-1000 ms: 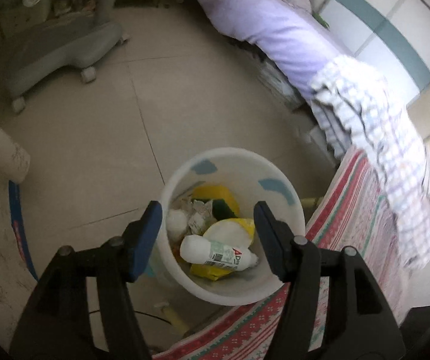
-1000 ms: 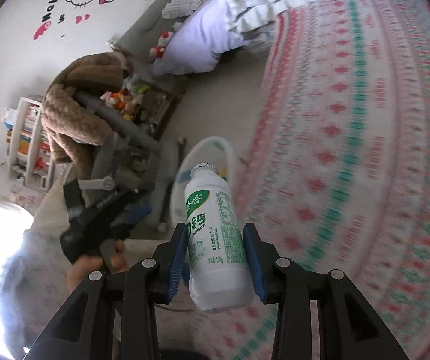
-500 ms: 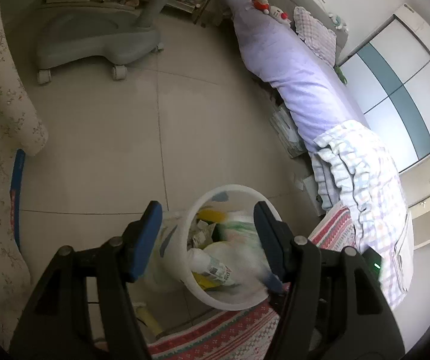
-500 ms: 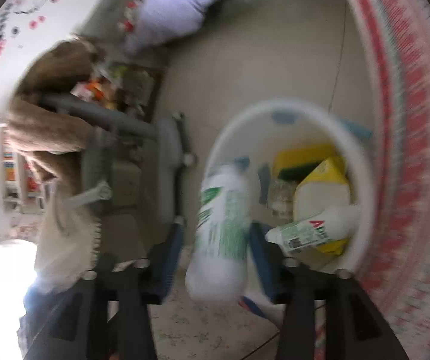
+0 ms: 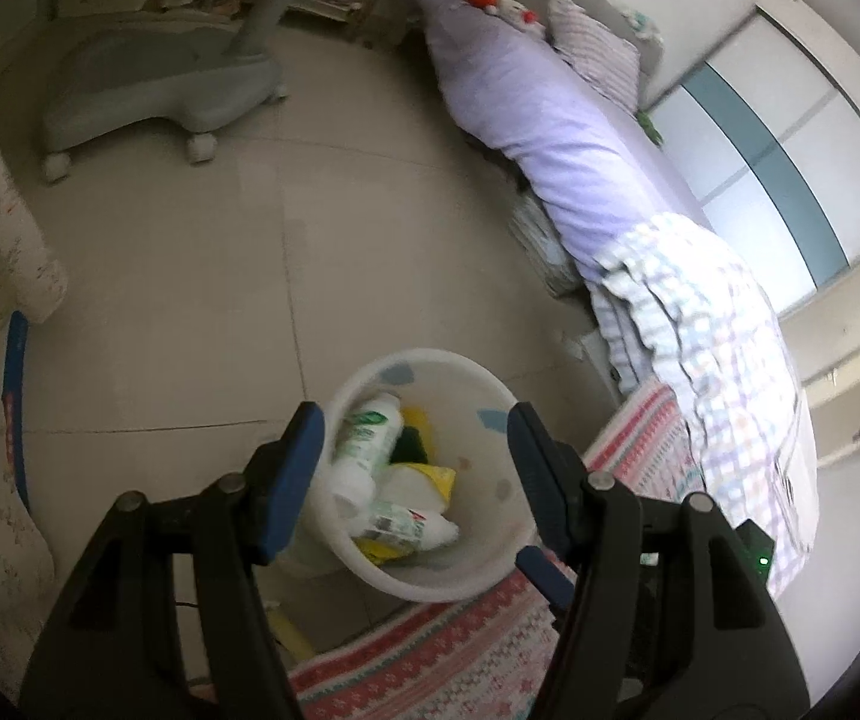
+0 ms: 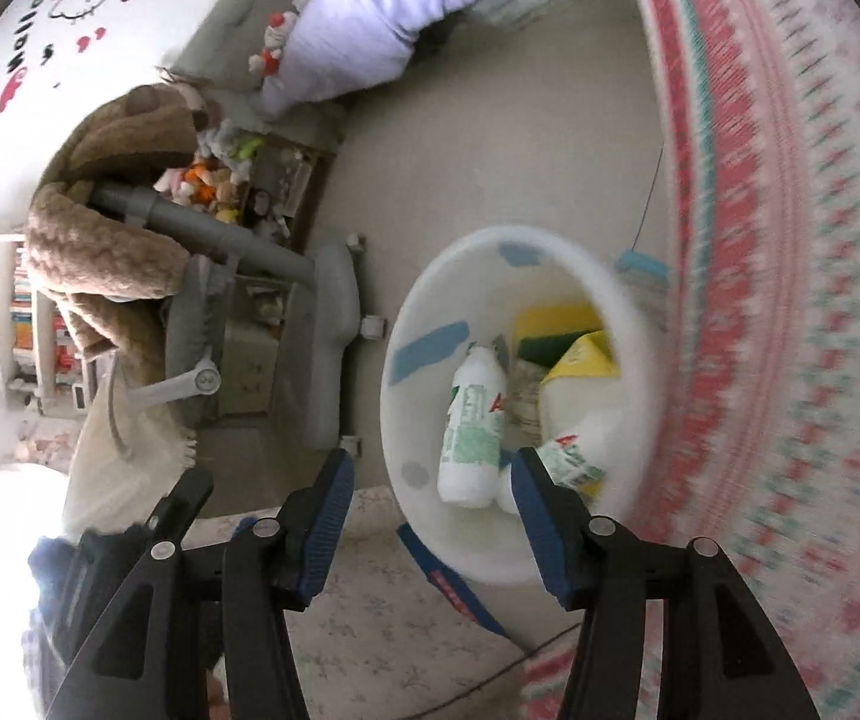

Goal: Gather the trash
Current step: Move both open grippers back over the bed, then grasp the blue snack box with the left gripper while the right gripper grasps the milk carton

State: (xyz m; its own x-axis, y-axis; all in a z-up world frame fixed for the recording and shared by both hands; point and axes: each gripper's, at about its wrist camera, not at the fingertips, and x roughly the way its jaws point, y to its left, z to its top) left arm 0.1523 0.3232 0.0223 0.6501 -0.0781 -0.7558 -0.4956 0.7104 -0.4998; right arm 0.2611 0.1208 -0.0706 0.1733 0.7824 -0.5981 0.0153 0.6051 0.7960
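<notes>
A white trash bucket (image 5: 478,570) stands on the tiled floor beside the patterned bedspread; it also shows in the right wrist view (image 6: 424,498). A white bottle with a green label (image 6: 472,420) lies inside it on a second white bottle (image 6: 574,456) and yellow packaging (image 6: 574,354). The green-label bottle also shows in the left wrist view (image 5: 364,438). My left gripper (image 5: 415,471) is open and empty above the bucket. My right gripper (image 6: 430,510) is open and empty above the bucket's near rim.
A grey wheeled chair base (image 5: 160,102) stands on the floor beyond the bucket. A lilac bed (image 5: 550,138) with a checked blanket (image 5: 712,348) runs along the right. The red-green patterned bedspread (image 6: 790,300) borders the bucket. A brown plush coat (image 6: 112,228) hangs over the chair.
My right gripper moved over the bucket, opened and let go of the green-label bottle, which now lies in the bucket. My left gripper drew back and up a little.
</notes>
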